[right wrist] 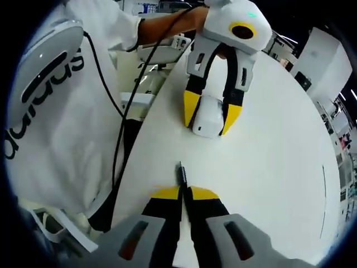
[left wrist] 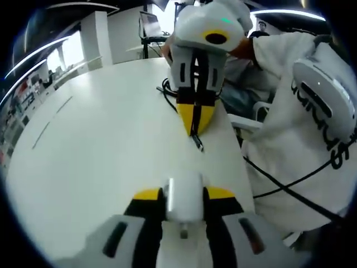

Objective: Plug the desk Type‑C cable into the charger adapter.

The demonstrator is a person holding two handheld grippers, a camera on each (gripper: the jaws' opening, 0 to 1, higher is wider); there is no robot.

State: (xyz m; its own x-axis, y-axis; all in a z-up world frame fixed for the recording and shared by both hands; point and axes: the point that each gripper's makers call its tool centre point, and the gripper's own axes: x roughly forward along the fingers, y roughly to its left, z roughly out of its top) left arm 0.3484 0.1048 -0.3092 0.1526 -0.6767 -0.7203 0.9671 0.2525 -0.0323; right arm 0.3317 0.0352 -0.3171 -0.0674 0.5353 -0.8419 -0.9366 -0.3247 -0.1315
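Note:
In the left gripper view my left gripper (left wrist: pixel 184 196) is shut on a white charger adapter (left wrist: pixel 184 200), held just above the white table (left wrist: pixel 100 139). Facing it, my right gripper (left wrist: pixel 195 127) is shut on a black Type-C cable whose plug (left wrist: pixel 198 143) points toward the adapter across a short gap. In the right gripper view the cable plug (right wrist: pixel 181 172) sticks out from between the yellow tips of my right gripper (right wrist: pixel 184 193). Opposite it, the left gripper (right wrist: pixel 212 118) holds the white adapter (right wrist: pixel 206 118).
A person in a white printed shirt (right wrist: pixel 56 123) stands at the table's edge. The black cable (right wrist: pixel 120 111) runs along the shirt and hangs past the edge. Desks, chairs and a monitor (left wrist: pixel 149 23) stand in the office behind.

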